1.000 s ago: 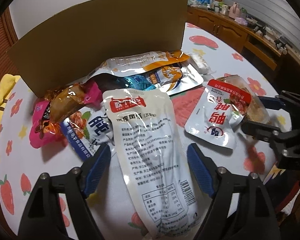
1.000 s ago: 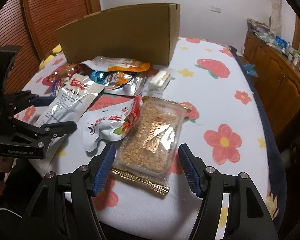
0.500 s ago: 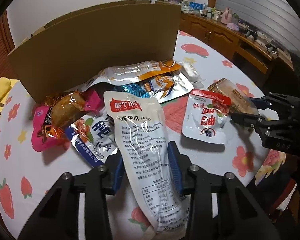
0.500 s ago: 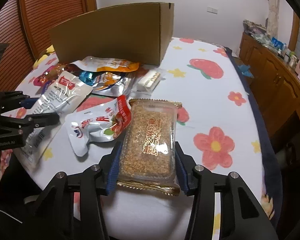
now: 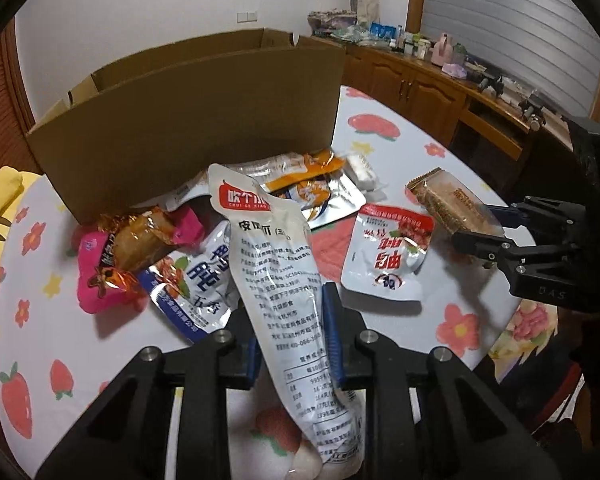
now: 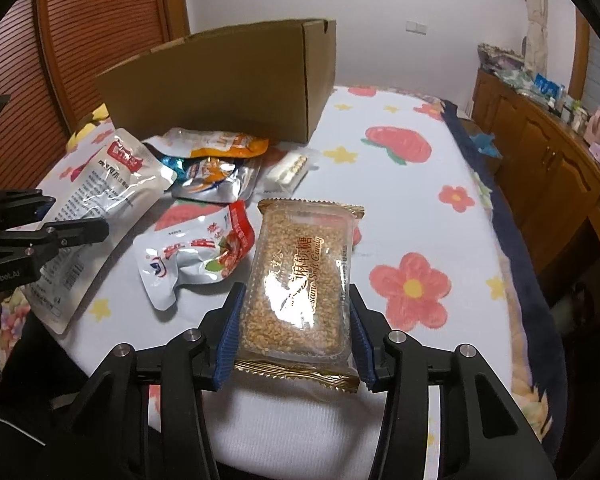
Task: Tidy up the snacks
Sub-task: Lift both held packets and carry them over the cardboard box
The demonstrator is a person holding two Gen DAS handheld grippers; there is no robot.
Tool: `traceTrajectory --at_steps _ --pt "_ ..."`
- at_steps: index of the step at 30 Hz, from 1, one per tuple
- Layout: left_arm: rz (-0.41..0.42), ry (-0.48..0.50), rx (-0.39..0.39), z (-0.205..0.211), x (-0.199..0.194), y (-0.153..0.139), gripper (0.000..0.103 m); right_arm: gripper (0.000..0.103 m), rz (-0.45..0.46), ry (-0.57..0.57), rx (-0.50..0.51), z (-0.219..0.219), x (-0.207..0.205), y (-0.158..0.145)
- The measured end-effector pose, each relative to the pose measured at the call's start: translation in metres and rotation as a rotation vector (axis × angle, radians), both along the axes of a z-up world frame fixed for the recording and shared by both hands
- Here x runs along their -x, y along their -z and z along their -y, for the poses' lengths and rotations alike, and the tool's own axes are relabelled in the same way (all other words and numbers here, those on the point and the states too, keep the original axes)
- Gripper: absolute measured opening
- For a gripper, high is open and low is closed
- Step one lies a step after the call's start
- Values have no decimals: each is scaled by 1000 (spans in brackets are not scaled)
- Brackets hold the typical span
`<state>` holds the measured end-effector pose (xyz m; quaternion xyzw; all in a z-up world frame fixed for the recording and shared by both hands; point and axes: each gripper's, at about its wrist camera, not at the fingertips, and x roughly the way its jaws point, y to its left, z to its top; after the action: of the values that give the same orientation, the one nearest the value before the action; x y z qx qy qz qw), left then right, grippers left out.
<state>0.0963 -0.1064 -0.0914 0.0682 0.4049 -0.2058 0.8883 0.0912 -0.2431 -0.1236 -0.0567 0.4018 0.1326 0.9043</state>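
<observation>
While clamped in separate claws, glossy white pouch [image 5: 284, 280], golden sesame candy pack [image 6: 300, 280].

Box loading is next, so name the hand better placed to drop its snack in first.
Probably left. The left gripper grips the long white pouch, whose top already points at the cardboard box directly ahead. The right gripper holds the sesame candy pack off to the box's side.

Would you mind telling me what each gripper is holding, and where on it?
Left gripper: the long white pouch, clamped across its lower half. Right gripper: the sesame candy pack, squeezed by its long side edges.
</observation>
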Motion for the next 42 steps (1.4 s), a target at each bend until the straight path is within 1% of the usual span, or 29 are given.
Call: traceTrajectory --at_steps 5,13,17,21,28,33,37,42 --pt "31 4 31 -6 2 -18 23 48 35 -3 -18 -1 3 -16" --pt "85 -3 67 -21 2 -48 24 48 96 -39 -37 -17 6 -45" --pt "105 -6 88 -29 -6 -63 24 48 122 -61 -45 -27 3 -58" --pt "130 -11 88 -38 -14 -78 24 48 149 -88 -42 -39 -4 -72" --pt "169 -29 60 -58 -48 -102 24 48 199 -136 -46 -61 -33 -96" --pt "184 -51 52 -71 -74 -115 24 48 219 -169 -37 -79 -64 -111" --pt "193 -64 43 -77 -99 -124 24 48 223 -185 -38 -86 -87 -119" --pt "184 -78 38 -83 -129 -127 24 49 209 -194 -61 -88 -127 -127"
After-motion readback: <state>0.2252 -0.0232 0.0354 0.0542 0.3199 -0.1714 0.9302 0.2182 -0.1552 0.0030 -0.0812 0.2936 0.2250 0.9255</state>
